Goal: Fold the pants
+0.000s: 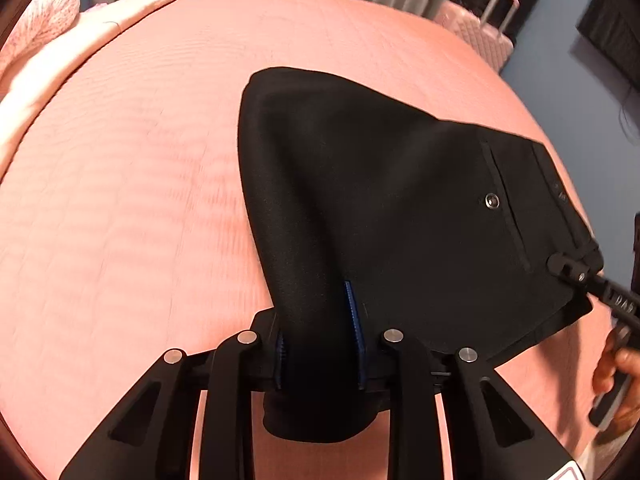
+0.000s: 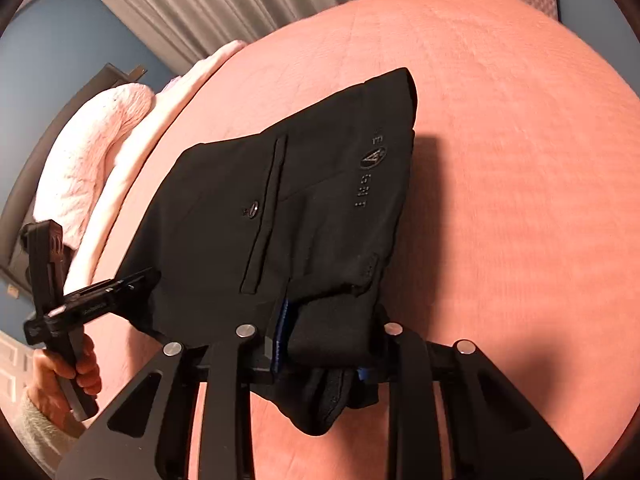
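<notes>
Your left claw (image 1: 320,344) is clamped on a thick bunched fold of the black pants (image 1: 380,208), low in the centre of its view, blue pads pressing the cloth from both sides. Your right claw (image 2: 324,344) is likewise closed on a bundled edge at the waistband end, low centre in its own view. The pants lie partly folded across the pink bed (image 1: 140,200), pocket and button facing up. Holding both near corners at once looks meant to keep the layers stacked and the edge taut, so the fold can travel as one piece. In the right view, your left hand (image 2: 68,368) sits at lower left.
</notes>
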### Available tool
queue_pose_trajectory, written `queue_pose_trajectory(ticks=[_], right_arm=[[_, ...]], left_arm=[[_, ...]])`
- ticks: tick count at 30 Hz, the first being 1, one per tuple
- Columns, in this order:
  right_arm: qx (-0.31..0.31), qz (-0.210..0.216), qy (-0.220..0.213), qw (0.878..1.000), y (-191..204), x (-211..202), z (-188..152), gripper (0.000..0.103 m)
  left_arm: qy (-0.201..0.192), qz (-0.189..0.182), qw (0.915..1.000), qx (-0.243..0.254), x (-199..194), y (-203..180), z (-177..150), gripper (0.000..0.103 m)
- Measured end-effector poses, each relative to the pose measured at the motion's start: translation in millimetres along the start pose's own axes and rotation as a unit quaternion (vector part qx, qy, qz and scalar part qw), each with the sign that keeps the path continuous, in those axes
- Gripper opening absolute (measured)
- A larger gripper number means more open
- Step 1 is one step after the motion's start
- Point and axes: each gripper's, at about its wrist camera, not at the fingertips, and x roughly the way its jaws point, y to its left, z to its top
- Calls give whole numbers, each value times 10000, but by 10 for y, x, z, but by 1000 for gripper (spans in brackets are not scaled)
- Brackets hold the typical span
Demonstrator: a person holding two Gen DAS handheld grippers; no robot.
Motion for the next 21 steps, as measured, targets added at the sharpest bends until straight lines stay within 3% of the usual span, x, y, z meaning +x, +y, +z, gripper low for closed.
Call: queue_pose_trajectory(ticks=[6,8,9,11,14,16,17,19,21], right_arm=[[121,-4,215,9997,124,-521,-948,25],[131,-57,278,9995,155,-644,-1254,25],[129,-108,267,9995,155,-668,-1317,27],[178,-394,258,9987,105,-718,-1393,40],[317,-762,-440,9956,163,-1104,-1270,39],[-129,-722,-773,9943,423,-1250,-1068,37],[-394,-584,-723,9949,596,-1199,-931,33],[-796,-489,-673,9934,874,-984,-691,32],[-845,-462,-622,9934,981,-772,-530,32]], left_arm=[[162,-20,9998,-66,-423,-154,-869,24],[144,191,9997,104,-499,-259,-1121,26],[107,310,9993,181,-516,-314,-1204,29],[-12,707,9971,293,-565,-426,-1287,43],[-487,1148,9920,197,-866,-531,-1153,46],[-852,1306,9873,295,-1041,-644,-929,70],[-934,1317,9862,353,-1038,-711,-803,75],[-957,1426,9838,522,-856,-843,-507,76],[-626,1649,9823,634,-484,-930,-239,74]])
